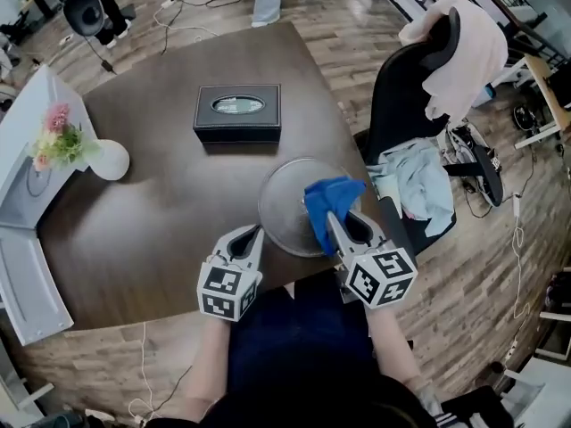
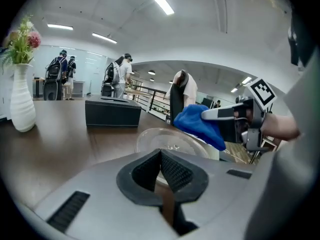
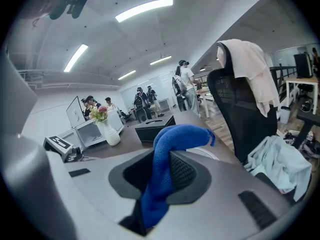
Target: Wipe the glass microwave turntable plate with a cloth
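The clear glass turntable plate [image 1: 287, 205] lies flat on the dark wooden table [image 1: 161, 212], near its front right corner; it also shows in the left gripper view [image 2: 170, 140]. My right gripper [image 1: 332, 224] is shut on a blue cloth [image 1: 328, 200], which hangs over the plate's right part. In the right gripper view the cloth [image 3: 167, 169] is pinched between the jaws and curls up ahead of them. My left gripper [image 1: 256, 231] is shut on nothing, at the plate's near left edge, jaws together [image 2: 161, 156].
A black tissue box [image 1: 237, 112] stands behind the plate. A white vase with flowers [image 1: 105, 157] is at the table's left, beside a white microwave [image 1: 22, 194]. A black office chair [image 1: 419, 105] draped with cloths stands close on the right.
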Tool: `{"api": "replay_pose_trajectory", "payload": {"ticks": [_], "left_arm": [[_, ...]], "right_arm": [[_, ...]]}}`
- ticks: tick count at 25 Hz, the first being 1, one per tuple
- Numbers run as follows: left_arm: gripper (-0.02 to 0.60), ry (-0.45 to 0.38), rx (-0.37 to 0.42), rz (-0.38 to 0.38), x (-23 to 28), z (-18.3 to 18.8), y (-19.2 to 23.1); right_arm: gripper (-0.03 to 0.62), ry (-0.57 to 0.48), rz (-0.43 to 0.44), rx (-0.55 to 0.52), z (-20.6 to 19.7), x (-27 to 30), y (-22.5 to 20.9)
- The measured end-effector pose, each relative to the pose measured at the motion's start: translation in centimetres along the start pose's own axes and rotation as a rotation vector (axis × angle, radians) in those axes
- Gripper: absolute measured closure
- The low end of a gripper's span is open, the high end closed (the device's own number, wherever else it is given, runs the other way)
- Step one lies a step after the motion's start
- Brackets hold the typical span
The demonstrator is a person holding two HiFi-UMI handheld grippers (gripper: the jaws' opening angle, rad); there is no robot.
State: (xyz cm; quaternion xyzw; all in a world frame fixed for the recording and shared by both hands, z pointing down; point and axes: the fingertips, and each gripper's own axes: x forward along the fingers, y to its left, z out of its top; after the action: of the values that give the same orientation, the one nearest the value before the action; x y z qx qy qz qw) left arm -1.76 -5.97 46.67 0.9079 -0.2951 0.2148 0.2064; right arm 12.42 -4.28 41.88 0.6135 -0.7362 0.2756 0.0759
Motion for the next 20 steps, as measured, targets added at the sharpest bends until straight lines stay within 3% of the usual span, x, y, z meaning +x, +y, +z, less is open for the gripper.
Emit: {"api": "replay_pose_trajectory", "payload": {"ticks": [9, 15, 20], "left_arm": [[0.577, 0.176, -0.032, 0.09, 2.8, -2.4, -0.6], [0.577, 0.238, -0.04, 0.169, 3.8, -3.6, 0.1], [0.577, 0.306, -0.035, 0.179, 4.0, -5.1, 0.1]], "right_arm": [[0.528, 0.093, 0.12, -0.084, 1.5, 3.3, -0.8], [0.528, 0.136, 0.206, -0.132, 1.3, 5.0, -0.1], [0.528, 0.175, 0.24, -0.169, 0.3, 6.2, 0.3]]}}
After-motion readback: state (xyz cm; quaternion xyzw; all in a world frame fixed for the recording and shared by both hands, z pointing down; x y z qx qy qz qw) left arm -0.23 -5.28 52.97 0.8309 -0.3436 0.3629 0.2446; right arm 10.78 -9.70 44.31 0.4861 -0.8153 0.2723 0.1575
